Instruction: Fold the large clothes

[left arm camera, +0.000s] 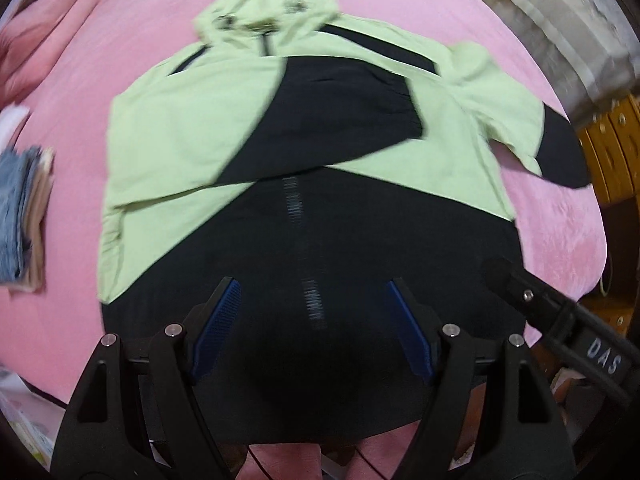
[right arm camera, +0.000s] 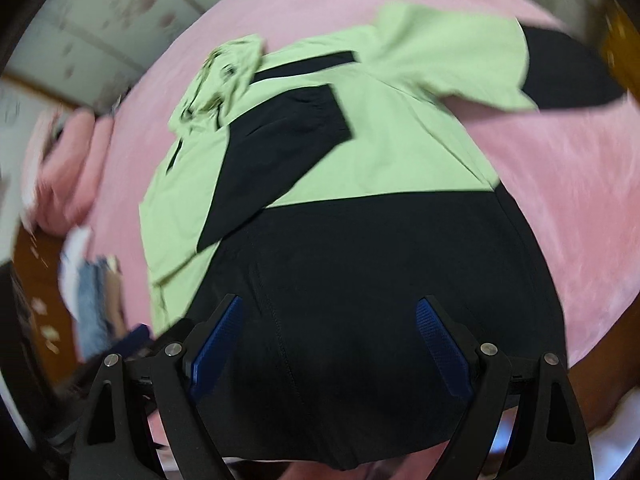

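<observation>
A light green and black hooded jacket (left arm camera: pixel 192 128) lies spread flat on the pink bed (left arm camera: pixel 100 40), hood at the far end. One sleeve with a black cuff (left arm camera: pixel 352 120) is folded across the chest. The other sleeve (left arm camera: pixel 520 120) sticks out to the right, its black end near the bed's edge. My left gripper (left arm camera: pixel 314 320) hovers open over the black lower part of the jacket, nothing between its blue pads (left arm camera: pixel 220 320). My right gripper (right arm camera: pixel 330 344) is also open above the black hem area (right arm camera: pixel 360 260) of the jacket (right arm camera: pixel 400 152); its body shows at the right in the left wrist view.
A stack of folded clothes (left arm camera: pixel 24 216), denim and beige, sits on the bed's left side, also seen as the stack (right arm camera: pixel 96 300) in the right wrist view. A pink pillow (left arm camera: pixel 36 40) lies at the far left. Wooden furniture (left arm camera: pixel 612 140) stands beyond the right edge.
</observation>
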{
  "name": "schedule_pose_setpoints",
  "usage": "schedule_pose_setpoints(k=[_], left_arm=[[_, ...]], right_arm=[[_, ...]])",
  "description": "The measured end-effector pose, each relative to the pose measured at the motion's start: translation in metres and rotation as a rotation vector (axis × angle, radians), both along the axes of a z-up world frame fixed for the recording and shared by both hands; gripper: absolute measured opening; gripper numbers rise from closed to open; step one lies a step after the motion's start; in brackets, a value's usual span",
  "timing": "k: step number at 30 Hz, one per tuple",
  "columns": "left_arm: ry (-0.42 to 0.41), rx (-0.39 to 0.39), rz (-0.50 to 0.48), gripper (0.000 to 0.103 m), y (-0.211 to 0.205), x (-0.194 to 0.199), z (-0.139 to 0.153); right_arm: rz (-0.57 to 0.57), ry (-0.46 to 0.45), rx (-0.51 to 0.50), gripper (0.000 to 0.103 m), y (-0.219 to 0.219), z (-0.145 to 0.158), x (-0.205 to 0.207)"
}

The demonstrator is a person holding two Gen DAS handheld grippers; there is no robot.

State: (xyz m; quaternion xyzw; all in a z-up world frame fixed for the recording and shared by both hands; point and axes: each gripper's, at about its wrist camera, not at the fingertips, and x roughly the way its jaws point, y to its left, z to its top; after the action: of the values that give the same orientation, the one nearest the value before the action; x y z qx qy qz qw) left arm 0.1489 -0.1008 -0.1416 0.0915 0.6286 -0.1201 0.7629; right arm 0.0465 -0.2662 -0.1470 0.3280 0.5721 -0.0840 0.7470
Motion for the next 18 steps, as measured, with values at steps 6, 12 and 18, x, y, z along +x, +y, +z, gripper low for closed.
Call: schedule_pose_setpoints(k=[6, 12, 18], left_arm=[[0.037, 0.032, -0.055, 0.073, -0.106, 0.009, -0.018], [0.056, 0.050, -0.060, 0.073, -0.198, 0.027, -0.037], [0.068, 0.068, -0.060, 0.073, -0.268, 0.043, -0.053]], right_arm=[[-0.108, 0.019, 0.073, 0.089, -0.108, -0.016, -0.022], [-0.225, 0.026, 0.150, 0.089, -0.233, -0.038, -0.041], [-0.354, 0.053, 0.167, 0.081, -0.359, -0.071, -0.057]])
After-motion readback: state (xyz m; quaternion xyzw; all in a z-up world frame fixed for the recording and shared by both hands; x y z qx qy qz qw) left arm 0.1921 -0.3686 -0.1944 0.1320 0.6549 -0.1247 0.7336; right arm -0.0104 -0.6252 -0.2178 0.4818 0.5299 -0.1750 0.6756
